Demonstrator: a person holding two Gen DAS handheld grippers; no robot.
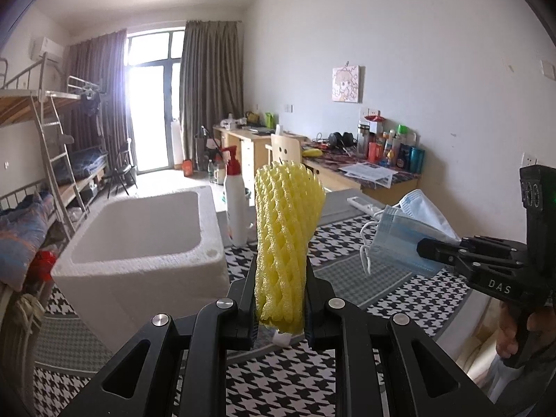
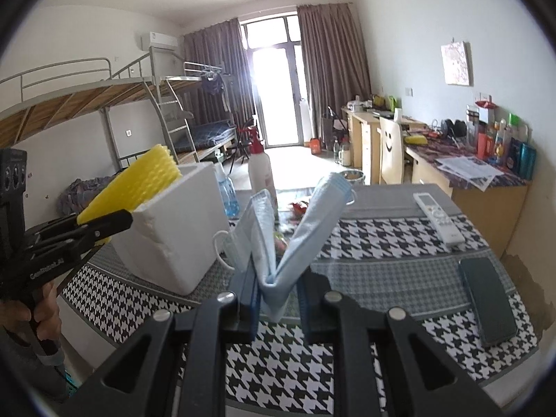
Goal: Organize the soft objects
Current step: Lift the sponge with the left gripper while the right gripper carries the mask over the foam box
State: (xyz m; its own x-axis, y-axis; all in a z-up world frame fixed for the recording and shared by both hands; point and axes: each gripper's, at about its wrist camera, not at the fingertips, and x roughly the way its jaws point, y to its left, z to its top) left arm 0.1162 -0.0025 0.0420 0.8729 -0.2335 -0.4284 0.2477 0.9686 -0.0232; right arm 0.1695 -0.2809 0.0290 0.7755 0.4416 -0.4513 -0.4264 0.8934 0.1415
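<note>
My left gripper (image 1: 279, 292) is shut on a yellow foam net sleeve (image 1: 286, 229), which stands upright above the houndstooth tablecloth (image 1: 305, 375). The right gripper (image 2: 278, 292) is shut on a folded blue face mask (image 2: 295, 229), whose two halves spread upward in a V. In the left wrist view that mask (image 1: 399, 239) hangs from the right gripper (image 1: 425, 248) at the right. In the right wrist view the yellow foam net (image 2: 139, 180) shows at the left, in the left gripper (image 2: 114, 222). A white foam box (image 1: 139, 239), open on top, stands left of both grippers.
A white spray bottle with a red top (image 1: 234, 201) stands behind the box, with a blue bottle (image 2: 227, 194) beside it. A white remote (image 2: 439, 219) and a dark phone (image 2: 486, 299) lie on the table at the right. A cluttered desk (image 2: 479, 177) and chair (image 2: 391, 153) stand beyond.
</note>
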